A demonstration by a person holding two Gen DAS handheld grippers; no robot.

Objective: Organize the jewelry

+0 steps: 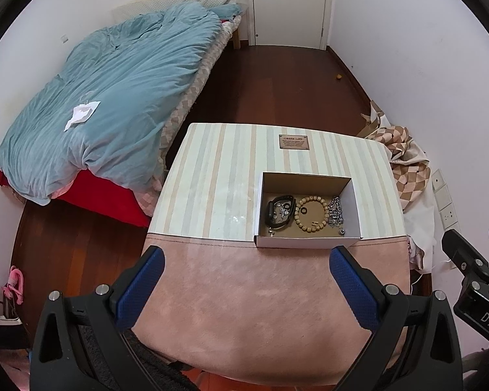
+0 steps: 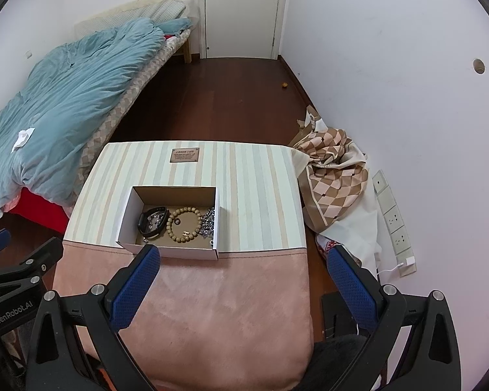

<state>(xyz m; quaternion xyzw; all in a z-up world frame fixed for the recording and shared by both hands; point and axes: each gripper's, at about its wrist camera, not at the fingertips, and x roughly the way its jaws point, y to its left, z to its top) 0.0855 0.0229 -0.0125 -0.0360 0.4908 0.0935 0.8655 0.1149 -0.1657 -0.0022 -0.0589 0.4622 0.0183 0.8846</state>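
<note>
An open cardboard box (image 1: 353,208) (image 2: 127,218) stands on the table where the striped cloth meets the pink mat. In it lie a wooden bead bracelet (image 1: 312,213) (image 2: 184,223), a black band (image 1: 278,211) (image 2: 150,221) with small metal pieces, and a silver chain (image 1: 335,211) (image 2: 208,221). My left gripper (image 1: 247,257) is open and empty, above the pink mat in front of the box. My right gripper (image 2: 243,255) is open and empty, to the box's right; its left fingertip (image 2: 150,254) overlaps the box's front wall in view.
The table has a striped cloth (image 1: 218,176) (image 2: 260,195) and a pink mat (image 1: 251,299) (image 2: 218,309). A bed with a blue duvet (image 1: 107,97) (image 2: 55,91) stands left. A checked cloth heap (image 1: 407,166) (image 2: 335,176) lies right by wall sockets (image 2: 394,218).
</note>
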